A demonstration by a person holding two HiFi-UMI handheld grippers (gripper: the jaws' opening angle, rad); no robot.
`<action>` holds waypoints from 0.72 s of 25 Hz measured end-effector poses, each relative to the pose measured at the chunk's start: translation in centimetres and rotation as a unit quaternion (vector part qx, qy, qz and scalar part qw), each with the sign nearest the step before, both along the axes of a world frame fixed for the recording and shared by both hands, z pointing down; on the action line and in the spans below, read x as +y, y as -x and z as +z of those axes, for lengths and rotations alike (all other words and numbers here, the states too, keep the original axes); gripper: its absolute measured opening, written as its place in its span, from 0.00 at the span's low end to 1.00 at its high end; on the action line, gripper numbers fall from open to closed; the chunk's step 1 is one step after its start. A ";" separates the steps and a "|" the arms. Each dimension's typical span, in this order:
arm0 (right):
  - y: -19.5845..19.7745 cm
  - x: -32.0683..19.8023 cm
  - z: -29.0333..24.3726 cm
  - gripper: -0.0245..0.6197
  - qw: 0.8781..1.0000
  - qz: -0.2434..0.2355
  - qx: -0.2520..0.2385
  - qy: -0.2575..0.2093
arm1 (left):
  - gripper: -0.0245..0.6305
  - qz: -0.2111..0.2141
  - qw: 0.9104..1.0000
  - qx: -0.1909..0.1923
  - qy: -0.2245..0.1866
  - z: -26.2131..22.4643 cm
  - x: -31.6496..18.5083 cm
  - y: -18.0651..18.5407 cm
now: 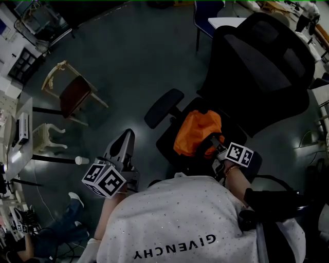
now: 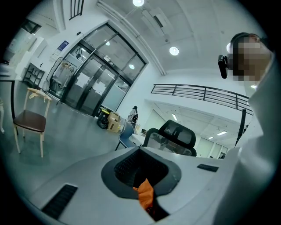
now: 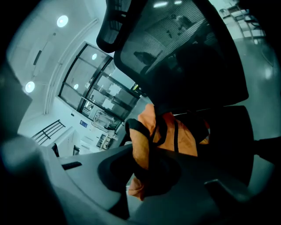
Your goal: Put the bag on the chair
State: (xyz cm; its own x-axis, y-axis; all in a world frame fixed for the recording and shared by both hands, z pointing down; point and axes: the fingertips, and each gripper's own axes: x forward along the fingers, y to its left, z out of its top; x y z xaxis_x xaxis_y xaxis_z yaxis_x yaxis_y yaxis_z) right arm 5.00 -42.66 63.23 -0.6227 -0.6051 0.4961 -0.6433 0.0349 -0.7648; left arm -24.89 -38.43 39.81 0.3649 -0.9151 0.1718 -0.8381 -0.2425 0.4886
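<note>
The orange bag (image 1: 198, 129) with black straps lies on the seat (image 1: 165, 145) of a black mesh office chair (image 1: 262, 61). My right gripper (image 1: 209, 145) reaches onto the seat and is shut on the bag. In the right gripper view the orange fabric and a black strap (image 3: 147, 145) run down between the closed jaws of the right gripper (image 3: 145, 173), with the chair's backrest (image 3: 189, 57) just behind. My left gripper (image 1: 126, 137) hangs over the floor, left of the chair and apart from the bag. The left gripper (image 2: 140, 176) is shut; a small orange bit (image 2: 145, 193) shows at its jaw root.
A wooden chair with a dark red seat (image 1: 74, 92) (image 2: 30, 121) stands on the floor at the left. A white stool (image 1: 49, 136), a paper cup (image 1: 81, 160) and a cluttered desk (image 1: 15, 138) lie nearer. A blue chair (image 1: 205, 15) stands behind the office chair.
</note>
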 end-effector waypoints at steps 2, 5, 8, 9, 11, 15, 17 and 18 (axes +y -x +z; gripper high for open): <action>-0.2 0.3 0.3 0.09 1.000 -0.003 0.010 0.003 | 0.04 -0.001 1.000 0.001 -0.002 -0.1 0.0 0.2; -0.4 0.8 0.8 0.09 1.000 -0.005 0.020 0.008 | 0.04 -0.003 1.000 0.001 -0.001 -0.2 0.0 0.1; -1.0 1.5 1.7 0.10 0.999 -0.007 0.036 0.019 | 0.04 0.002 1.000 -0.001 0.001 0.0 0.0 -0.5; -1.2 1.7 2.0 0.10 0.999 -0.005 0.039 0.024 | 0.04 0.004 1.000 -0.001 0.002 0.0 0.0 -0.8; -1.8 2.0 2.5 0.10 0.999 0.000 0.042 0.031 | 0.04 0.009 1.000 -0.001 0.005 0.0 0.2 -1.3; -2.9 2.4 3.0 0.10 0.999 0.006 0.039 0.031 | 0.04 0.013 1.000 -0.006 0.011 0.5 1.0 -1.8; -3.2 2.5 3.3 0.09 0.999 0.010 0.033 0.031 | 0.04 0.006 1.000 -0.008 0.012 0.7 1.3 -1.6; -3.3 2.5 3.4 0.10 0.999 0.013 0.031 0.031 | 0.04 0.003 1.000 -0.007 0.013 0.7 1.4 -1.5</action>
